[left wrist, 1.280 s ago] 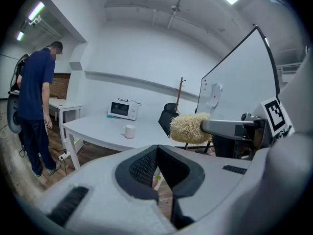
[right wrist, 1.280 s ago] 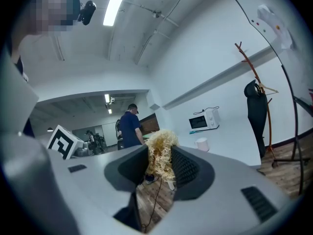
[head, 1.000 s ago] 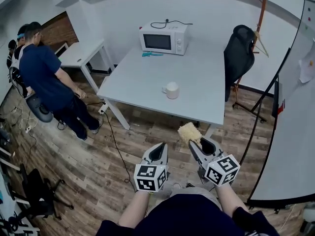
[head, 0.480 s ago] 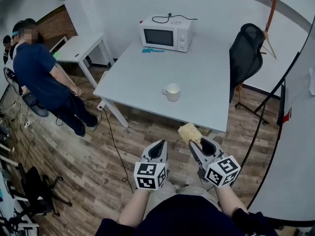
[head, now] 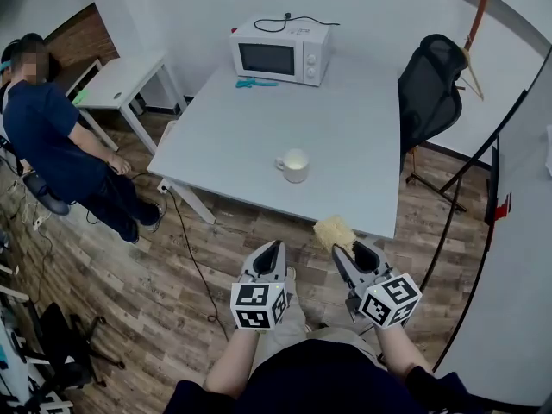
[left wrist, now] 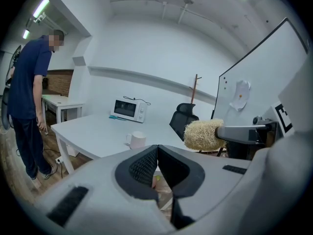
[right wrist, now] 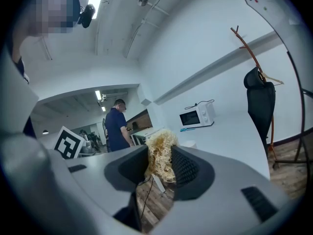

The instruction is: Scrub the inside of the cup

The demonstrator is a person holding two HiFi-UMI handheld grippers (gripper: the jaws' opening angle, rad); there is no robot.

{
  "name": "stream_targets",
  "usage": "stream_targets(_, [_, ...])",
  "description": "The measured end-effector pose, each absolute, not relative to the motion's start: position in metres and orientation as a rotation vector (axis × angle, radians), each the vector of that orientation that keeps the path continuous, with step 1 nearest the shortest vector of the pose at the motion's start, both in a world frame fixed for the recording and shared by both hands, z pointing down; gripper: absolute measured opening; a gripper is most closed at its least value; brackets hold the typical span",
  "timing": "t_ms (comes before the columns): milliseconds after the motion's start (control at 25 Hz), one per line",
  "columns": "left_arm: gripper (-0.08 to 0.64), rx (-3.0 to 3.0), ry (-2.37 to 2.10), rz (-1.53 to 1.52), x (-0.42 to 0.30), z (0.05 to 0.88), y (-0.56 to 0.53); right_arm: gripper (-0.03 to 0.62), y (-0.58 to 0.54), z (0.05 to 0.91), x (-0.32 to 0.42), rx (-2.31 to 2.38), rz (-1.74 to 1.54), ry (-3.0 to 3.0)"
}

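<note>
A white cup (head: 295,165) with a handle stands near the front of the grey table (head: 362,128); it also shows in the left gripper view as a small white cup (left wrist: 137,140). My right gripper (head: 345,247) is shut on a yellow fibrous scrubber (head: 334,230), seen between its jaws in the right gripper view as the scrubber (right wrist: 160,156). My left gripper (head: 270,250) is shut and empty. Both grippers hang over the wooden floor, short of the table's near edge, well apart from the cup.
A white microwave (head: 279,52) and a teal item (head: 252,82) sit at the table's far end. A black office chair (head: 429,93) stands at the right, a whiteboard (head: 509,257) beyond it. A person in dark blue (head: 60,145) stands left by a small white desk (head: 121,84).
The view has shifted closer to the table, so the cup and microwave sit further left in frame. Both grippers keep their places and grips.
</note>
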State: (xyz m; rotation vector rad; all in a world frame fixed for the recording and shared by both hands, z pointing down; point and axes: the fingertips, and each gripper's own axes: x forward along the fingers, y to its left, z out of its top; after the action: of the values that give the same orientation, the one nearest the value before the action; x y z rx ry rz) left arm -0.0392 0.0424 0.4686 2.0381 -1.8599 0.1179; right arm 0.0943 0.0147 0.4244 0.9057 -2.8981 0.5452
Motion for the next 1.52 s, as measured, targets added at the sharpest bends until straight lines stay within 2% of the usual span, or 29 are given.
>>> stream_targets(1080, [0.020,2.147,-1.707,0.304,-0.110,0.533,-0.152,0.152,-0.172,0.432,0.020,1.139,0.578,-2.802])
stream_targets(1120, [0.030,2.158,-1.687,0.311,-0.109,0.538,-0.156,0.152,-0.175,0.432,0.019,1.151,0.578,-2.798])
stream_targets(1200, [0.149,2.181,-1.640,0.321,-0.105,0.547,-0.164,0.152,-0.181,0.432,0.018,1.174,0.577,-2.790])
stream_targets(1520, [0.272,2.258,-1.562,0.387,-0.098,0.587,-0.193,0.152,-0.198,0.438,0.021,1.268,0.591,-2.735])
